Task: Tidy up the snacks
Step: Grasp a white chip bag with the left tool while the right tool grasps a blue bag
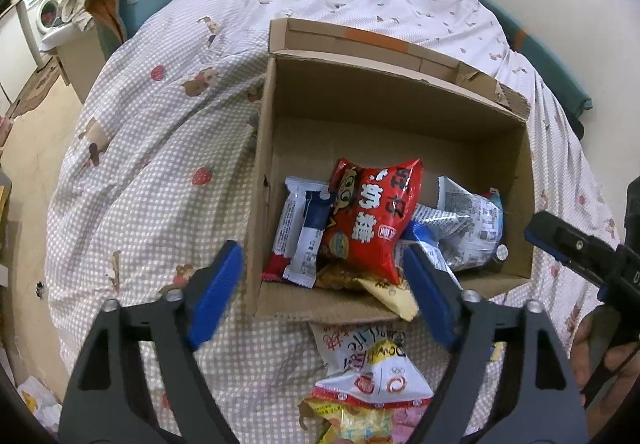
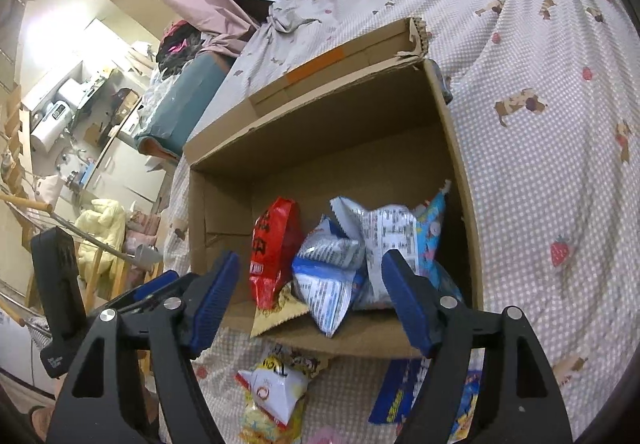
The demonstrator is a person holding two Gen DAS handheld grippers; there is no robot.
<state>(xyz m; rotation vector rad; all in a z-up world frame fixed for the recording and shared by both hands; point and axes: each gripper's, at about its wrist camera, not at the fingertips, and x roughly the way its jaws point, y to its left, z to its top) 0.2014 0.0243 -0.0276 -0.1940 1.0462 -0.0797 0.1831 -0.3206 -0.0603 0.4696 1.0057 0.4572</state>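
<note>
An open cardboard box (image 1: pixel 400 92) (image 2: pixel 320 116) sits on the bed. It holds several snack packs: a red bag (image 1: pixel 372 220) (image 2: pixel 272 248), a white and navy pack (image 1: pixel 304 232), silver-blue packs (image 1: pixel 472 228) (image 2: pixel 332 276) and a yellow pack (image 1: pixel 388 292) (image 2: pixel 276 312) hanging over the near wall. Loose snacks lie on the bed in front of the box: a white and yellow bag (image 1: pixel 368 380) (image 2: pixel 276 392) and a blue pack (image 2: pixel 400 392). My left gripper (image 1: pixel 324 292) is open and empty above the box's near edge. My right gripper (image 2: pixel 312 300) is open and empty, also over the near edge.
The bed has a dotted cover (image 1: pixel 160 148) with strawberry and dog prints, crumpled at the far end. The right gripper's body shows at the right edge of the left wrist view (image 1: pixel 580 248). A washing machine (image 1: pixel 44 8) and room clutter lie to the left.
</note>
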